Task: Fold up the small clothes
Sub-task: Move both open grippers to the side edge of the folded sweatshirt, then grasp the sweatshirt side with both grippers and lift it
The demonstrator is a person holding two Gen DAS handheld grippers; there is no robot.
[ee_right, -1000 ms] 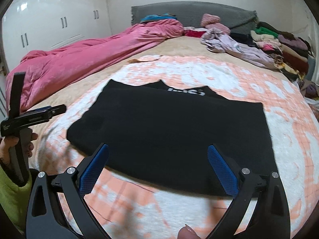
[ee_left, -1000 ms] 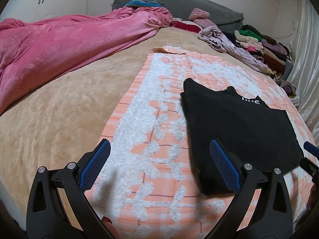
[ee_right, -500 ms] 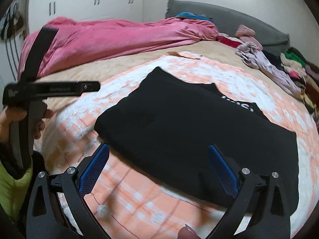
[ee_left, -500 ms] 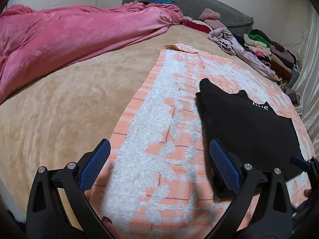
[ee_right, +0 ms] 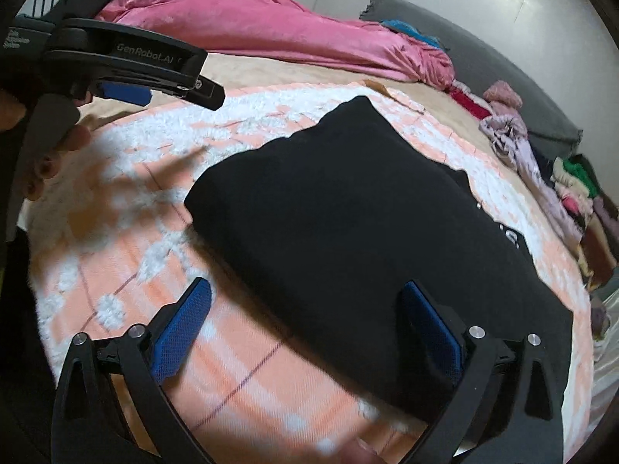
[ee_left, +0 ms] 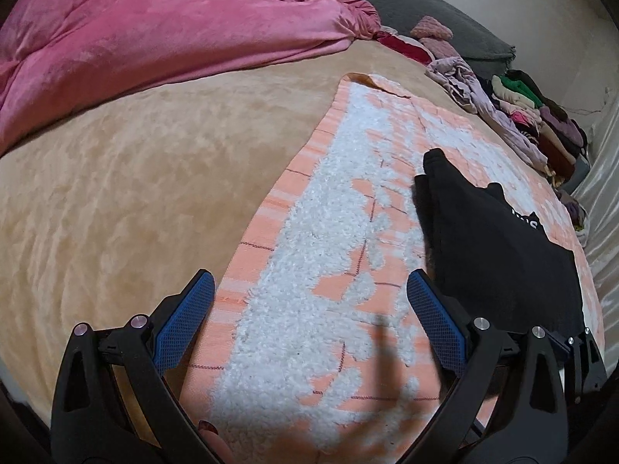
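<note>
A black folded garment [ee_right: 367,224] with white lettering lies flat on an orange and white mat [ee_right: 127,263]. It also shows at the right of the left wrist view [ee_left: 499,247]. My right gripper [ee_right: 305,321] is open and empty, just above the garment's near edge. My left gripper [ee_left: 309,317] is open and empty over the mat [ee_left: 329,232], left of the garment. The left gripper also shows in the right wrist view [ee_right: 127,65], held off to the garment's left.
The mat lies on a beige bedspread [ee_left: 135,193]. A pink blanket [ee_left: 154,42] is bunched at the back left. A pile of clothes [ee_left: 534,116] lines the right side. A grey headboard cushion [ee_left: 445,11] is at the far end.
Both grippers have swung to the left. The garment now sits further right in the left wrist view, and the left gripper looms larger at the upper left of the right wrist view.
</note>
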